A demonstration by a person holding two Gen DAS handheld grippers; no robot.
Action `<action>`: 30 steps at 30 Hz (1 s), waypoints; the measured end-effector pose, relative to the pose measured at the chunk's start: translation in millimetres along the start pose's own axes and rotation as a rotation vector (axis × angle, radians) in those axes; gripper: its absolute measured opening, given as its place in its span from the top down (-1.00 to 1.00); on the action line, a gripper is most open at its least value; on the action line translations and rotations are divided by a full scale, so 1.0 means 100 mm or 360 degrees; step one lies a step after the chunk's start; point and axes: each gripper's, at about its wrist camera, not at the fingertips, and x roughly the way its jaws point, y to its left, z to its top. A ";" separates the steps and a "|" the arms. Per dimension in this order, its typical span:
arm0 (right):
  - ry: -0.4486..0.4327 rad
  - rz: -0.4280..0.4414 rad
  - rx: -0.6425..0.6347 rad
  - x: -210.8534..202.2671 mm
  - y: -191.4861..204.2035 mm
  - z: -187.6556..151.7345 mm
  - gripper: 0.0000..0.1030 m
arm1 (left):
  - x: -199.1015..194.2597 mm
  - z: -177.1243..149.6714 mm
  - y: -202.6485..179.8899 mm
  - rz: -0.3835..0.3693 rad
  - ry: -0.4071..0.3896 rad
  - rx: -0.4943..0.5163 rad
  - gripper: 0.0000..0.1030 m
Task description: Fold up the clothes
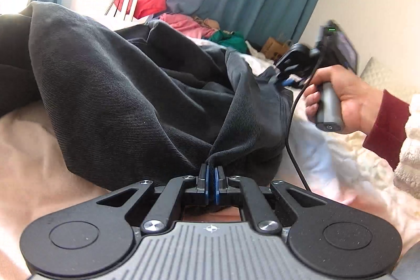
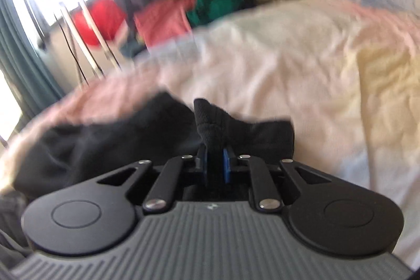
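Left gripper [image 1: 211,171] and right gripper [image 2: 215,159] each pinch an edge of the dark garment [image 1: 118,96], bunched near the bed's [image 1: 31,162] edge; folding barely begun, no fold visible.

The right gripper [image 2: 215,162] pinches a bunched edge of the black garment [image 2: 105,143], which lies on the pale bed [image 2: 302,64].

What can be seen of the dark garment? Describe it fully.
The dark garment is charcoal, finely ribbed fabric, crumpled in loose folds on the pale bedspread. The left gripper pinches an edge, jaws shut. The right gripper clamps a bunched black fold. What kind of garment it is cannot be told.
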 end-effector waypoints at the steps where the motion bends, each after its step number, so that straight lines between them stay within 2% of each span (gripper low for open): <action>1: -0.0105 0.0049 0.0020 -0.14 -0.06 0.10 0.71 | -0.04 0.00 -0.03 -0.0025 -0.0032 -0.0003 0.91; 4: -0.0308 0.0068 0.0151 -0.54 -0.38 0.26 0.72 | -0.14 0.05 -0.13 -0.0117 -0.0136 0.0020 0.85; 7: -0.0330 -0.0075 0.0297 -0.81 -0.80 0.21 0.71 | -0.22 0.07 -0.28 -0.0164 -0.0195 0.0088 0.78; 10: -0.0171 -0.0224 0.0553 -0.94 -1.37 -0.03 0.71 | -0.19 0.05 -0.37 -0.0151 -0.0182 0.0113 0.73; 13: 0.0111 -0.0339 0.0848 -0.97 -1.87 -0.29 0.71 | -0.15 0.01 -0.42 -0.0103 -0.0165 0.0150 0.72; 17: 0.0263 -0.0182 0.1154 -1.08 -2.20 -0.60 0.69 | -0.16 0.00 -0.44 -0.0053 -0.0123 0.0130 0.75; 21: 0.0277 -0.0006 0.1424 -1.22 -2.27 -0.78 0.66 | -0.31 0.04 -0.42 -0.0043 -0.0092 0.0052 0.65; 22: 0.0291 0.0031 0.1446 -1.22 -2.26 -0.80 0.62 | -0.35 0.05 -0.41 -0.0041 -0.0085 0.0032 0.56; 23: 0.0304 0.0059 0.1453 -1.22 -2.23 -0.81 0.44 | -0.44 0.05 -0.39 -0.0029 -0.0080 -0.0005 0.40; 24: 0.0316 0.0079 0.1449 -1.22 -2.20 -0.80 0.18 | -0.53 0.06 -0.37 -0.0016 -0.0076 -0.0046 0.30; 26: 0.0339 0.0121 0.1442 -1.21 -2.13 -0.80 -0.14 | -0.74 0.07 -0.27 0.0014 -0.0080 -0.0145 -0.06; 27: 0.0350 0.0137 0.1434 -1.20 -2.09 -0.79 -0.16 | -0.85 0.09 -0.20 0.0045 -0.0085 -0.0214 -0.11; 30: 0.0380 0.0144 0.1389 -1.17 -2.03 -0.77 -0.17 | -1.15 0.18 0.22 0.0162 -0.0138 -0.0567 -0.36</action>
